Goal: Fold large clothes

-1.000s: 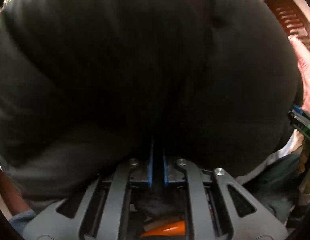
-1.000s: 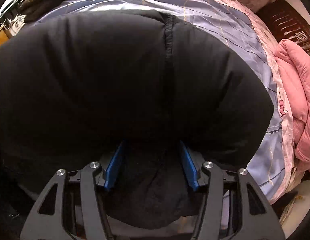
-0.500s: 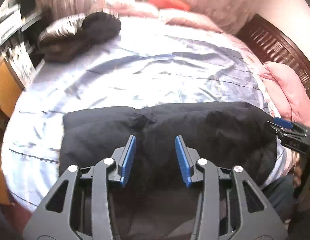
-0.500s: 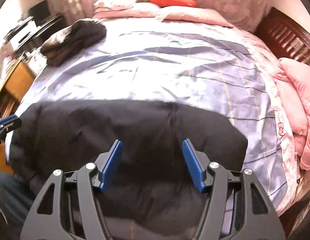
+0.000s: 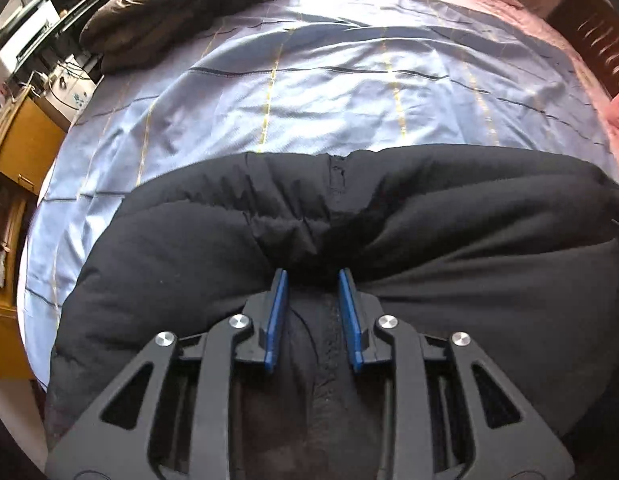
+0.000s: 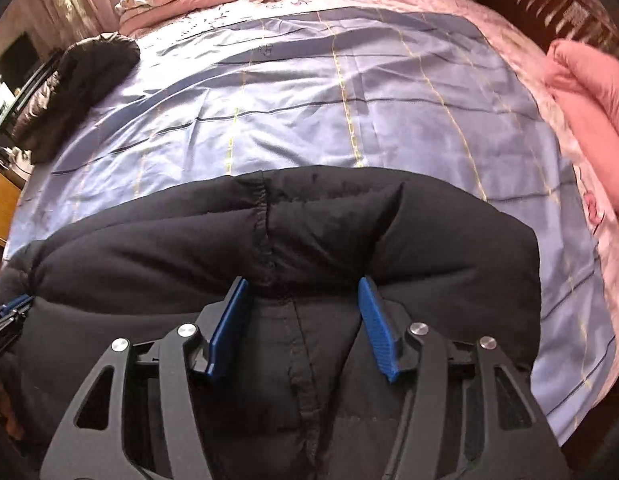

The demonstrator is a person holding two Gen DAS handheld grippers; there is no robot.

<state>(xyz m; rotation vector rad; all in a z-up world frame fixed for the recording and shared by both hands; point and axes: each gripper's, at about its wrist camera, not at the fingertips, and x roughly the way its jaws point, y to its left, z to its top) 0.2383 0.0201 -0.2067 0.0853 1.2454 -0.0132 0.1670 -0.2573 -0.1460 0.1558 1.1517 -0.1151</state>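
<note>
Black coat [image 5: 389,216] at the bed's [image 5: 329,92] 6 o'clock edge, left gripper [image 5: 312,276] and right gripper [image 6: 303,284] both spread, unclenched astride its puffy fold, which may spring open or slide off.

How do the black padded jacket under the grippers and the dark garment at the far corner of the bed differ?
The black padded jacket lies spread wide across the near edge of the bed; the dark garment sits bunched in a compact heap at the far left corner. The jacket is uniformly black, while the heap shows a shiny brownish side. Both grippers are at the jacket, neither near the heap. Both rest on the blue bedsheet.
</note>
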